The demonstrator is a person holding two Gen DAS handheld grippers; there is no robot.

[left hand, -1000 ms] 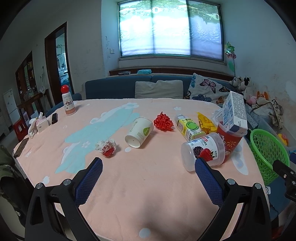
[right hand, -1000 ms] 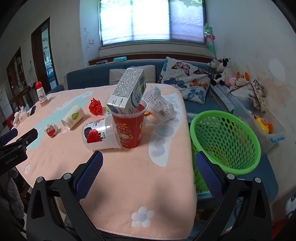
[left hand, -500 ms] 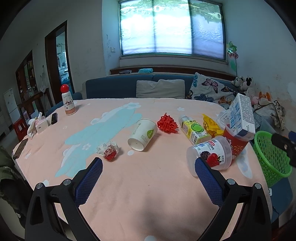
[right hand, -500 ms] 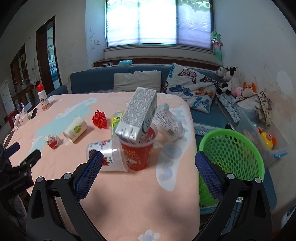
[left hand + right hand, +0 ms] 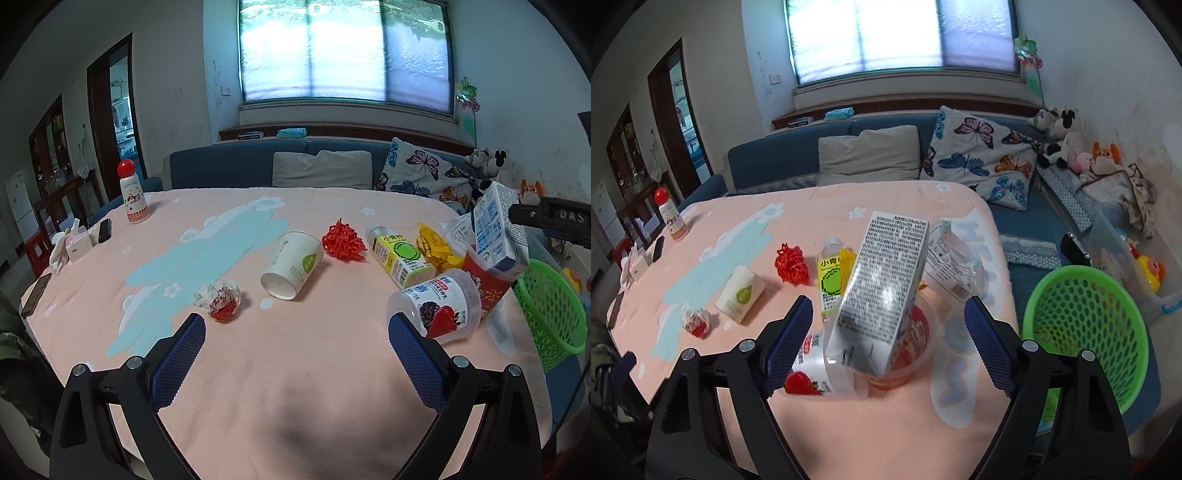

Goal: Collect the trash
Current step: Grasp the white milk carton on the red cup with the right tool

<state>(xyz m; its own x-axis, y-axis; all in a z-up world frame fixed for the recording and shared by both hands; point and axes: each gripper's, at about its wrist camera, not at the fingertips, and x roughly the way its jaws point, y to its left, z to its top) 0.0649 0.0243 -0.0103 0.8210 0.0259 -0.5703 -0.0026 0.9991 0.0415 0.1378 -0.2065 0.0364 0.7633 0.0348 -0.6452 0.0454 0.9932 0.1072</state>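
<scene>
Right wrist view, pink tablecloth (image 5: 820, 210), blue sofa (image 5: 798, 158), right gripper (image 5: 888, 314) closing around carton (image 5: 886, 291), not gripping.

Left tool (image 5: 296, 341), right tool (image 5: 888, 319): black frames, silver screws, blue textured pads.

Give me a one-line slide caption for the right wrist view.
Right gripper, jaws closing, straddles the milk carton standing in a red cup, green basket beside the table.
</scene>
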